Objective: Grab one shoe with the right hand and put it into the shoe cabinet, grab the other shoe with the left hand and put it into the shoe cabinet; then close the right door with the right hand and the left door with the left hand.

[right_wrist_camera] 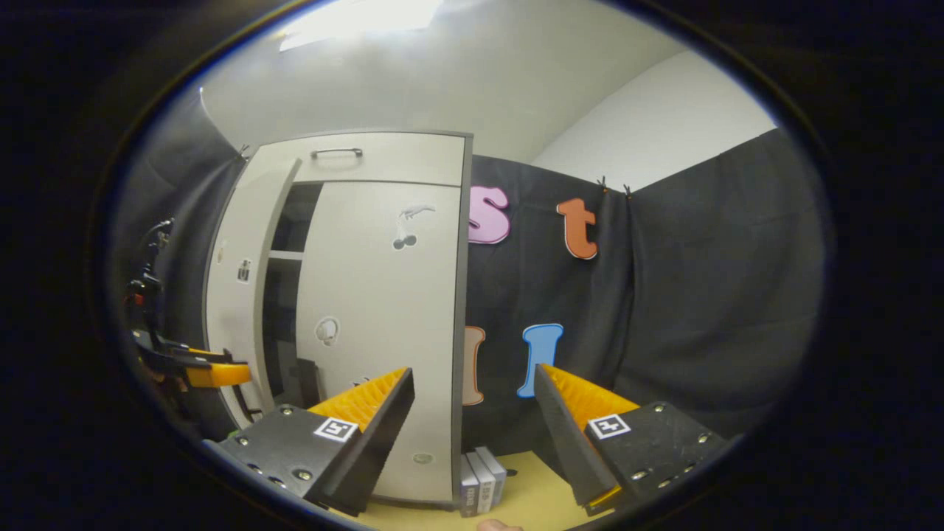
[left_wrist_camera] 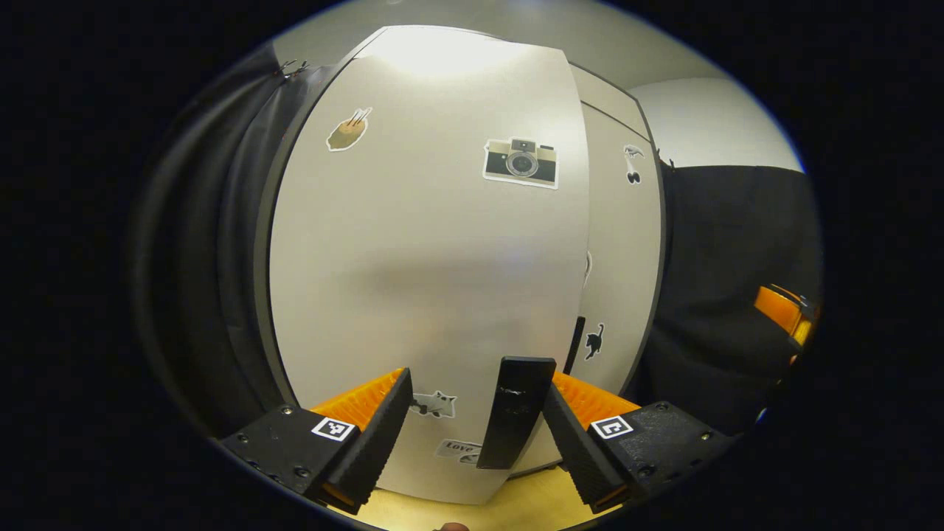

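In the left gripper view, the left gripper [left_wrist_camera: 476, 413] is being held close before the left door [left_wrist_camera: 428, 280] of the shoe cabinet [right_wrist_camera: 383, 158], fingers apart, with the dark door handle [left_wrist_camera: 516, 409] standing between them, untouched as far as can be told. In the right gripper view, the right gripper [right_wrist_camera: 472, 413] is being held farther back, fingers apart, gripping nothing. The right door [right_wrist_camera: 376, 310] is lying shut; the left door is standing ajar. Shoes cannot be made out inside.

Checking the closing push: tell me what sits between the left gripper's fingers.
In the left gripper view, the open left gripper frames the pale left door's black bar handle.
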Tool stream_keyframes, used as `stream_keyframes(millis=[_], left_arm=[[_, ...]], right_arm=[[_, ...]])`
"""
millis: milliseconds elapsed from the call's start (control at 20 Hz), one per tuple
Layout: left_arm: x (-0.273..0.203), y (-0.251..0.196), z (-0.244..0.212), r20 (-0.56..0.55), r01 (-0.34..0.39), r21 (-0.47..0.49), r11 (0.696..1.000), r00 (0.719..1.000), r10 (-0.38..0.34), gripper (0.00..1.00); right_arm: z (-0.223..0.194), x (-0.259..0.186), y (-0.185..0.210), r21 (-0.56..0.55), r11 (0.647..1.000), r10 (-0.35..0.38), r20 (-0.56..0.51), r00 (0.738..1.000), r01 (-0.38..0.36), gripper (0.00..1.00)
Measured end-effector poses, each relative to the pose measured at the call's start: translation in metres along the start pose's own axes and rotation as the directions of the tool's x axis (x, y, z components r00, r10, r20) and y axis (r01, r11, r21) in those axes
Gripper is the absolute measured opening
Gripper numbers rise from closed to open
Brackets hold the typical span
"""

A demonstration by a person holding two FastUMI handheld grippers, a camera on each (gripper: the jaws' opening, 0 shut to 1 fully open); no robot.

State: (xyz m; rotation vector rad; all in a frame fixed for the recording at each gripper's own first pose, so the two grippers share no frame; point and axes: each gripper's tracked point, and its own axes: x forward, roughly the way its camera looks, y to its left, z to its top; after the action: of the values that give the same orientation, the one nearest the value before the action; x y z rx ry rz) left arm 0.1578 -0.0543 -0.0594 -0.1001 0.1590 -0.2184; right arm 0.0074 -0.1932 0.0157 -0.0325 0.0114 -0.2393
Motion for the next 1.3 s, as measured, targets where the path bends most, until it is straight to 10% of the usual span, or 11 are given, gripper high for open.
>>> stream_keyframes(millis=[1300], left_arm=[[0.034,-0.003,-0.005,0.018,-0.146,0.032,0.989,0.989,0.145,1.0]], right_arm=[[-0.002,0.007,-0.045,-0.028,0.999,-0.027,-0.015,1.0,0.027,0.97]])
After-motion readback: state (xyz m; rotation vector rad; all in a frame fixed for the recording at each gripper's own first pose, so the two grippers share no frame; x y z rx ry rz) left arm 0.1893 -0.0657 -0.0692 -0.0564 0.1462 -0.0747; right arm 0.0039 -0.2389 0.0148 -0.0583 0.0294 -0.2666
